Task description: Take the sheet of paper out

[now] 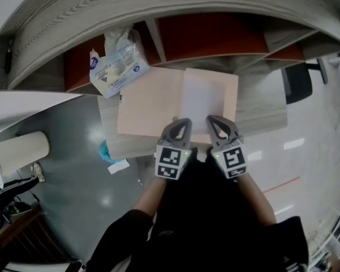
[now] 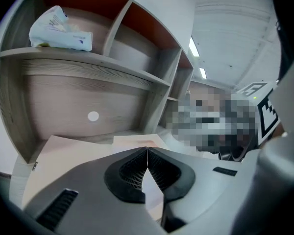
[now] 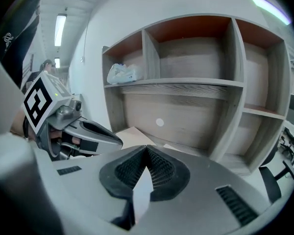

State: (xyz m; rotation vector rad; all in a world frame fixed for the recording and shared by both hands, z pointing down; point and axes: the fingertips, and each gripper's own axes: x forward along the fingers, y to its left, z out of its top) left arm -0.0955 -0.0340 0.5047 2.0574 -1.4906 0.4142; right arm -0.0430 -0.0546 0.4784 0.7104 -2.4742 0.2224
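Observation:
A pale pink folder [image 1: 150, 101] lies flat on the wooden desk [image 1: 260, 115], and a white sheet of paper [image 1: 203, 98] rests on its right half. Both grippers hover side by side over the folder's near edge. The left gripper [image 1: 185, 121] is shut with nothing between its jaws, and so is the right gripper [image 1: 211, 118]. In the left gripper view the closed jaws [image 2: 147, 151] point over the folder [image 2: 63, 155] toward the shelf. The right gripper view shows its own closed jaws [image 3: 147, 148], with the left gripper's marker cube [image 3: 39, 102] beside them.
A wooden shelf unit [image 1: 158, 35] with red-backed compartments stands at the desk's far side, holding a plastic pack of tissues [image 1: 116, 64]. A dark office chair [image 1: 297, 81] is at the right. A white cylinder [image 1: 22, 149] and a blue object [image 1: 105, 152] lie left, below the desk.

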